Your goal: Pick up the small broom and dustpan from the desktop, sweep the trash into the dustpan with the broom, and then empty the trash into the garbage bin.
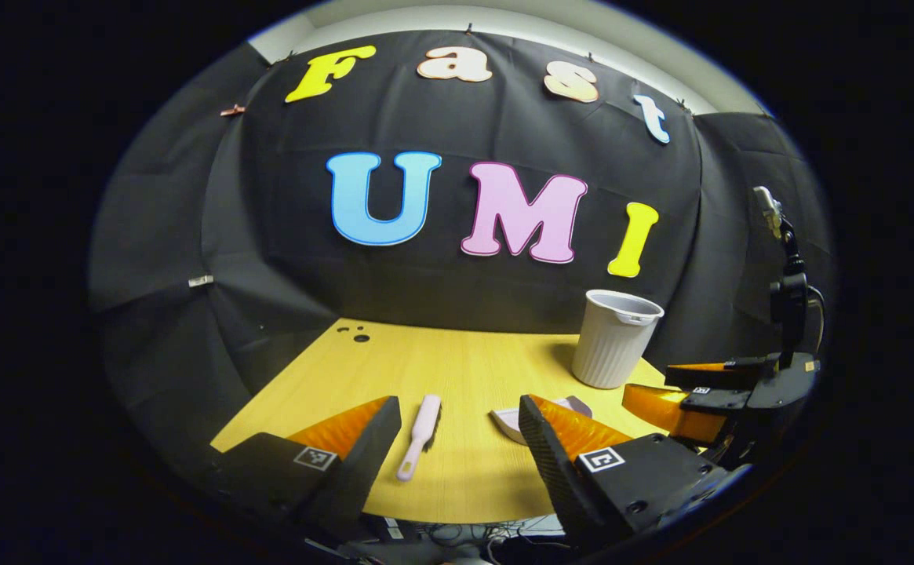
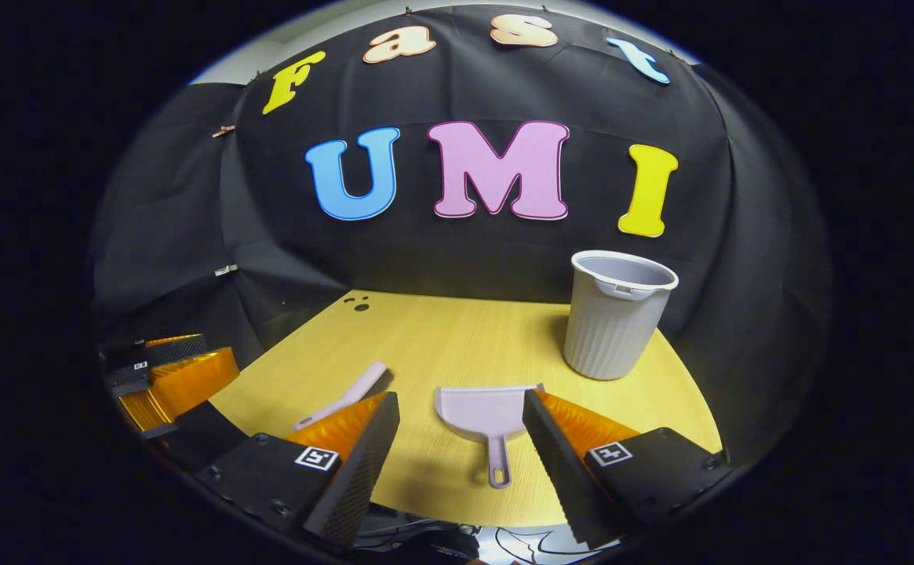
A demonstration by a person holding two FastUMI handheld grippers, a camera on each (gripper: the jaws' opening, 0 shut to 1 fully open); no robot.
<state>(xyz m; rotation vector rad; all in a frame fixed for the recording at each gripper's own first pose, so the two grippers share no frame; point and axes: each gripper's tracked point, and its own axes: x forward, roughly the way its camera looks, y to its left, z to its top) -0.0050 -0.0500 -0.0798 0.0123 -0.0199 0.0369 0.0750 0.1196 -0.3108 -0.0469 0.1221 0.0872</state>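
The small broom (image 1: 419,436) is lying flat on the desk (image 1: 457,369), a pale pink piece with its handle end pointing toward the near edge; in the left gripper view it is sitting between the fingers of the left gripper (image 1: 460,443), closer to the left-hand one, with nothing touching it. The dustpan (image 2: 482,416) is lying flat to the right of the broom, pale lilac, its tray facing the wall and its handle, with a hanging hole at the tip, pointing toward the near edge. In the right gripper view it is lying between the fingers of the right gripper (image 2: 460,439), untouched. Both grippers are standing wide open and holding nothing, hovering at the near edge of the desk.

The garbage bin (image 2: 615,315), light grey and ribbed, is standing upright at the right rear of the desk, well apart from the dustpan. Small dark holes (image 2: 358,304) are showing at the left rear corner of the desk.

Nothing is standing between either gripper and its item. The middle of the wooden desk is lying open between the tools and the black cloth wall behind. Trash on the desk cannot be made out.
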